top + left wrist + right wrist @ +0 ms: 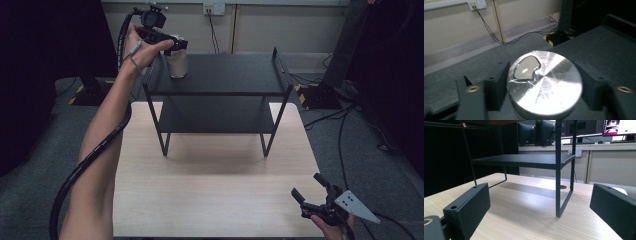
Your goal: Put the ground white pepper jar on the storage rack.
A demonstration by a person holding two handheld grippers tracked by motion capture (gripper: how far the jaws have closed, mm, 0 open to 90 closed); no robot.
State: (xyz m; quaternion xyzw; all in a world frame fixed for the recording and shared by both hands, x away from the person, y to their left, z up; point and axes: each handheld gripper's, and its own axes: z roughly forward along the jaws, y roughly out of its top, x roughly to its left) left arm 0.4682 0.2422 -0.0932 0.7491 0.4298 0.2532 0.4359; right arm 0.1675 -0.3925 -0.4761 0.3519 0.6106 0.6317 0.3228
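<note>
Can (177, 64): silver-lidded, upright on the far-left corner of the black shelf (235, 75)'s top tier
Left gripper (172, 46): jaws closed around the can's top
Right gripper (312, 192): near right over the worktop (215, 190); jaws wide, empty

I count one can (177, 63); one black two-tier shelf (220, 95); one wooden table (210, 190); my two grippers: left (175, 44), right (310, 189).

Dim room, dark edges; overhead light glares off the round silver metal can lid (545, 83), and the near black fingers (499, 85) blur.
</note>
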